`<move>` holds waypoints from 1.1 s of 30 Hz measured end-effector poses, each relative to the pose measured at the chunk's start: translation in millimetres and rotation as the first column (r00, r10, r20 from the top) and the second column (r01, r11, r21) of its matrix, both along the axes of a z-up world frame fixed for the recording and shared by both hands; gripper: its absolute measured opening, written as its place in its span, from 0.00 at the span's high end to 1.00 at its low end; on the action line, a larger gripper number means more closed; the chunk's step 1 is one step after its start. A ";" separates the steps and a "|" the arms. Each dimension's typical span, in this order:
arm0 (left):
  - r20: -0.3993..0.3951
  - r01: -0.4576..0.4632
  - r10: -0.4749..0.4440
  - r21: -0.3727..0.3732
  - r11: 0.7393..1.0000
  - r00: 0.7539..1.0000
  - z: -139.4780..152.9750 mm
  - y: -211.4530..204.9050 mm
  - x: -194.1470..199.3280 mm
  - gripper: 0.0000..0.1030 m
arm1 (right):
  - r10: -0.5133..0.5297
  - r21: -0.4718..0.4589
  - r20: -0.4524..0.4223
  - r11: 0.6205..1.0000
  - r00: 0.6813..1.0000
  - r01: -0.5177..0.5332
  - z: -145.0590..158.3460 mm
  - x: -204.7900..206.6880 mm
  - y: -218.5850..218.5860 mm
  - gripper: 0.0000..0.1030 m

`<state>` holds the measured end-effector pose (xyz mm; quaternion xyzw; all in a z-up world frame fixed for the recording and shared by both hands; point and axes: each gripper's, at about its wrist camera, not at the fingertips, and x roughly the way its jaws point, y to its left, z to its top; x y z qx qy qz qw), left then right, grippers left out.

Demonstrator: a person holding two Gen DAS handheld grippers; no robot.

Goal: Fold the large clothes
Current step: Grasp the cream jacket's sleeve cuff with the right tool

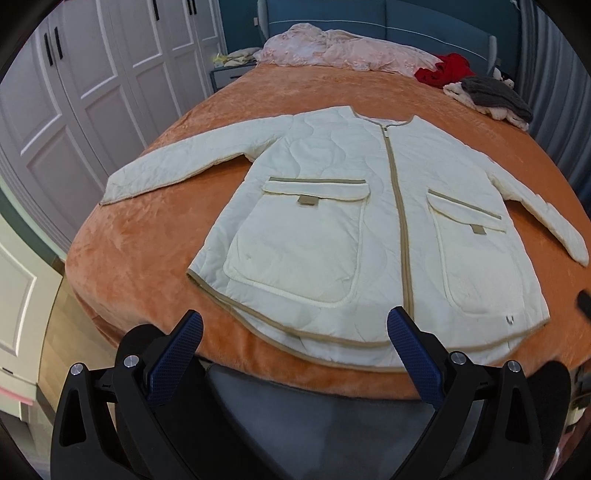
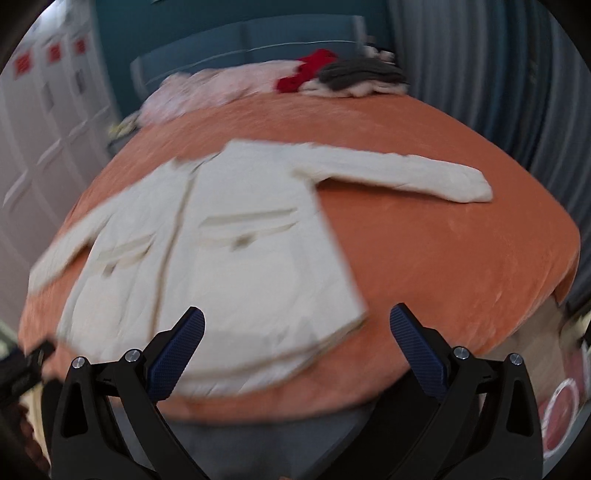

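Observation:
A cream quilted jacket (image 1: 332,206) with tan trim, a zip and two front pockets lies flat and face up on the orange bedspread (image 1: 140,251), sleeves spread out to both sides. My left gripper (image 1: 295,325) is open and empty, just short of the jacket's hem near the bed's front edge. In the right wrist view the same jacket (image 2: 229,251) is blurred by motion. My right gripper (image 2: 297,321) is open and empty, over the hem's right corner. The right sleeve (image 2: 406,173) stretches out to the right.
A pink quilt (image 1: 343,51), a red garment (image 1: 443,70) and a grey and white pile (image 1: 491,96) lie at the bed's far end. White wardrobe doors (image 1: 85,92) stand on the left. A blue headboard (image 1: 369,18) is at the back. Curtains (image 2: 498,74) hang on the right.

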<state>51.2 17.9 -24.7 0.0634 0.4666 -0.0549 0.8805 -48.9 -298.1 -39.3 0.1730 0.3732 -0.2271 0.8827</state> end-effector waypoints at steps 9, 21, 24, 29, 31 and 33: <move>-0.008 -0.148 0.148 -0.020 0.989 0.989 -18.9 11.0 52.9 0.06 | -0.303 0.218 0.111 0.937 0.946 0.275 -37.6 25.1 -214.5 0.05; -0.049 -0.204 0.208 0.076 0.976 0.977 -43.9 5.1 94.9 0.10 | -0.557 0.318 0.067 0.798 0.828 0.511 -117.0 49.1 -364.2 0.05; -0.047 -0.176 0.181 0.106 0.979 0.982 -50.6 -2.6 99.7 0.10 | -0.572 0.352 0.063 0.780 0.818 0.518 -129.3 55.2 -379.4 0.25; -0.054 -0.166 0.174 0.125 0.978 0.983 -58.9 -6.7 106.7 0.10 | -0.603 0.405 0.063 0.744 0.795 0.532 -134.1 67.7 -392.5 0.77; -0.059 -0.174 0.183 0.130 0.976 0.981 -61.6 -4.8 110.1 0.10 | -0.600 0.411 0.098 0.751 0.794 0.517 -122.2 71.4 -392.5 0.86; -0.061 -0.183 0.192 0.129 0.975 0.979 -63.5 -2.3 113.0 0.10 | -0.559 0.375 0.163 0.797 0.813 0.473 -94.4 85.1 -385.0 0.89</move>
